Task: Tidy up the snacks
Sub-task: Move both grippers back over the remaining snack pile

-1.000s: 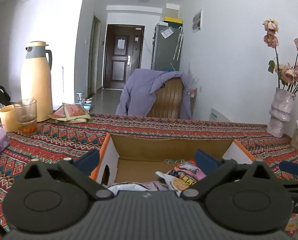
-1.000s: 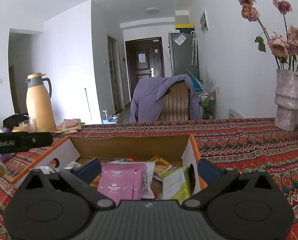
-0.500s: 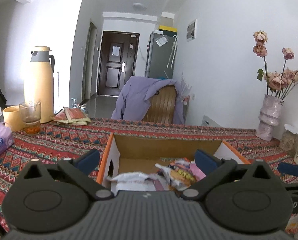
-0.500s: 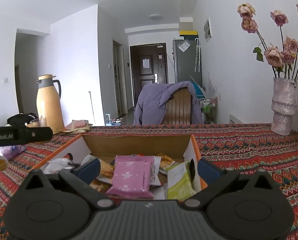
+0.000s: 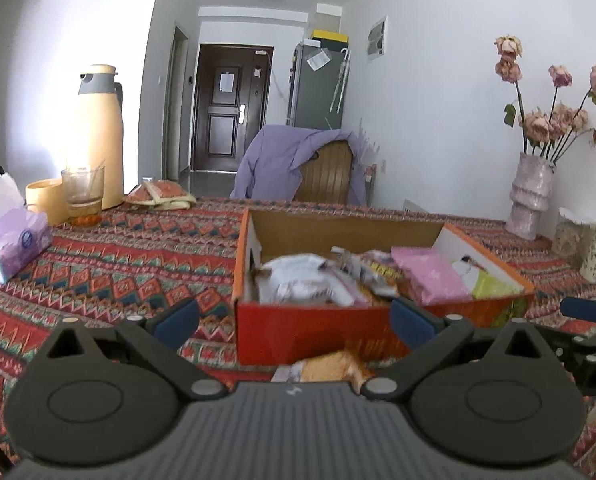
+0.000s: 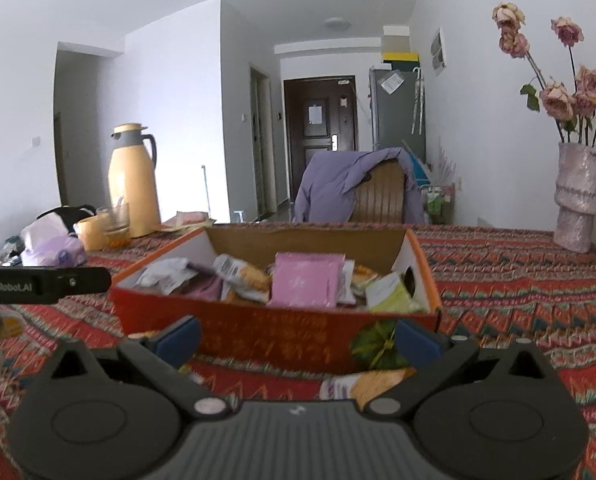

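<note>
An orange cardboard box (image 5: 310,330) (image 6: 258,334) stands on the patterned tablecloth and holds several snack packets, among them a pink packet (image 6: 306,280) (image 5: 430,276), a white packet (image 5: 298,282) and a green one (image 6: 392,294). My left gripper (image 5: 296,322) is open and empty, in front of the box's near wall. An orange snack packet (image 5: 330,368) lies on the cloth just before it. My right gripper (image 6: 298,334) is open and empty, also before the box. A yellow-orange packet (image 6: 372,386) lies on the cloth by its right finger.
At the left stand a yellow thermos (image 5: 98,136), a glass (image 5: 83,190), a yellow cup (image 5: 46,200) and a purple tissue pack (image 5: 8,240). A vase of dried roses (image 6: 578,196) stands at the right. A chair with a purple jacket (image 5: 298,164) is behind the table.
Both grippers have pulled back from over the box toward the near side; its red front wall and the loose packets on the cloth now show. Both stay open.
</note>
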Available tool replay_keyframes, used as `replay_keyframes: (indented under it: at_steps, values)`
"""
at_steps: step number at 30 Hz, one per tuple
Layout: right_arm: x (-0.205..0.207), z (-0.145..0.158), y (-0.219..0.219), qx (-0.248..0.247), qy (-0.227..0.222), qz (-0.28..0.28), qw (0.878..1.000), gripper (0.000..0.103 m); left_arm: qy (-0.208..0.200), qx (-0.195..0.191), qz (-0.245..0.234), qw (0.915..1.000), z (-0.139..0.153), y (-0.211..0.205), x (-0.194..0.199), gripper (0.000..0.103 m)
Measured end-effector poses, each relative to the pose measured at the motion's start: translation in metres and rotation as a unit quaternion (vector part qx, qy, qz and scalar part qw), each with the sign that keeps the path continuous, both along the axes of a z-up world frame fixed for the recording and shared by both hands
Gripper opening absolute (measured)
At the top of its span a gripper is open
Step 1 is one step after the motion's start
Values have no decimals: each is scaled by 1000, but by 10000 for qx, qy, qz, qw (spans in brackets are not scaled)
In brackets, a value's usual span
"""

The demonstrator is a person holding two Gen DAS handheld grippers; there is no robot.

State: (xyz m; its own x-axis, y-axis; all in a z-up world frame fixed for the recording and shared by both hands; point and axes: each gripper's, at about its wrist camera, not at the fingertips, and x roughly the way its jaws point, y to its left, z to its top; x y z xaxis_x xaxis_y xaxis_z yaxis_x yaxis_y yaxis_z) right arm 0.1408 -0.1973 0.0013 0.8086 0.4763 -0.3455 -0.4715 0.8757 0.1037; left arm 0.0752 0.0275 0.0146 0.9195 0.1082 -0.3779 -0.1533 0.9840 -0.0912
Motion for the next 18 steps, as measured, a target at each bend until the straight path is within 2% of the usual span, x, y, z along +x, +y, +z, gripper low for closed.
replay_keyframes:
  at_steps: [7, 18]
  values:
    - [-17, -16, 5, -90, 165, 119, 9998, 103, 117, 189, 59, 9997, -16, 6, -19, 103]
    - [-24, -31, 19, -160, 403, 297, 9986, 103, 231, 105, 148, 9996, -37, 18, -34, 103]
